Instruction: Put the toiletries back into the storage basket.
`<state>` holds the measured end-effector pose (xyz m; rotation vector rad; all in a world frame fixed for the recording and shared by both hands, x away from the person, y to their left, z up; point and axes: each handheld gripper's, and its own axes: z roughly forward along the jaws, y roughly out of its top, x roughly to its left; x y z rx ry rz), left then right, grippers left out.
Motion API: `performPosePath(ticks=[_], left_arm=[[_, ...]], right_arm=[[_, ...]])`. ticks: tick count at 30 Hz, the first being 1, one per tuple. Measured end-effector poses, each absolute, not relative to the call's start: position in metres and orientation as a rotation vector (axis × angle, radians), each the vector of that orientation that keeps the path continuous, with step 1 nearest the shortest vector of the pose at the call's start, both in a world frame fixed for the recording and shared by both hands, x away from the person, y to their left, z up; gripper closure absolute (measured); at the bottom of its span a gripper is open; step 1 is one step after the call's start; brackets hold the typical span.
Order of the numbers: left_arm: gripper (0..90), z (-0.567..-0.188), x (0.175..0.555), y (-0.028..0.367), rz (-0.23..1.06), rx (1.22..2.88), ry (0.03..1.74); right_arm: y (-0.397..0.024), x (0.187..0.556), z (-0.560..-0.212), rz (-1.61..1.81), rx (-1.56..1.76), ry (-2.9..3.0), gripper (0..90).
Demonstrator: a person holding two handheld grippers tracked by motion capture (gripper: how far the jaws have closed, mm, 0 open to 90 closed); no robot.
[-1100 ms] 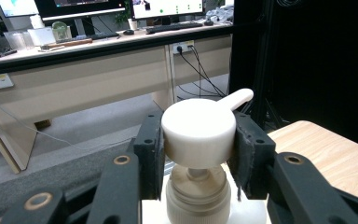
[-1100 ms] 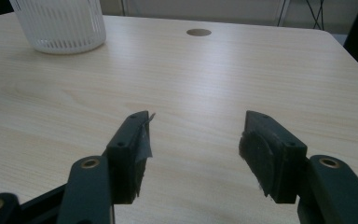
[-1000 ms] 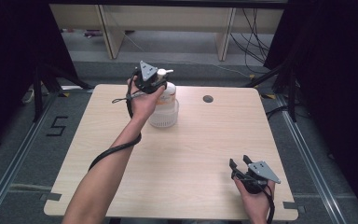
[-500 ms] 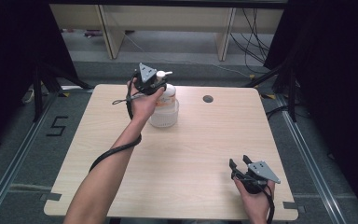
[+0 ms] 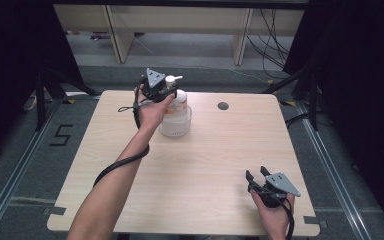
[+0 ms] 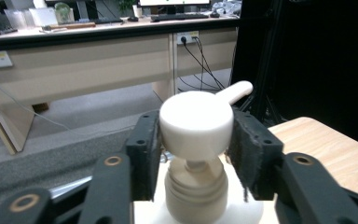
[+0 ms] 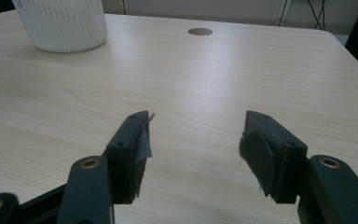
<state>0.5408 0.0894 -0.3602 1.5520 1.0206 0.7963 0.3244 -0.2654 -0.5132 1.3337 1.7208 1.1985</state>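
A: Starting at the left, what is the left gripper [image 5: 166,90] doing?

B: It sits at the top of a white ribbed plastic pump bottle [image 5: 175,116], and in the left gripper view its two black jaws stand on either side of the round white pump head [image 6: 196,123]. The jaws have just been opening. The pump head is between them, and the pads look to be at its sides, but I cannot tell whether they press on it.

A: Where does the bottle stand?

B: Upright on the pale wooden table [image 5: 195,165], directly under the left gripper, with the nozzle pointing away past the jaw seen at the right of that gripper's view.

A: And further right?

B: A small round dark hole [image 5: 223,106] in the tabletop lies beyond the bottle, apart from it. The right gripper [image 5: 257,173] is held low over the near right part of the table, well apart from the bottle. Its jaws are spread wide with nothing between them; in the right gripper view the bottle's ribbed base [image 7: 60,23] lies far ahead of the jaw seen at the left.
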Motion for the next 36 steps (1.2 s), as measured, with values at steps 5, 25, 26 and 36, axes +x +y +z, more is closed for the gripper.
performPosePath(ticks=[5,25,26,36], left_arm=[[43.3,-0.358,0.539,0.089,0.805,1.546,1.023],[27.5,-0.360,0.514,0.099,0.777,1.570,1.030],[27.5,-0.360,0.512,0.100,0.776,1.569,1.027],[27.6,-0.368,0.490,0.121,0.769,1.576,1.017]], right_arm=[[-0.267,0.325,-0.513,1.168,1.305,1.722,42.0],[-0.265,0.325,-0.514,1.216,1.333,1.709,41.9],[-0.266,0.325,-0.514,1.215,1.320,1.718,41.9],[-0.265,0.325,-0.513,1.190,1.327,1.722,41.8]])
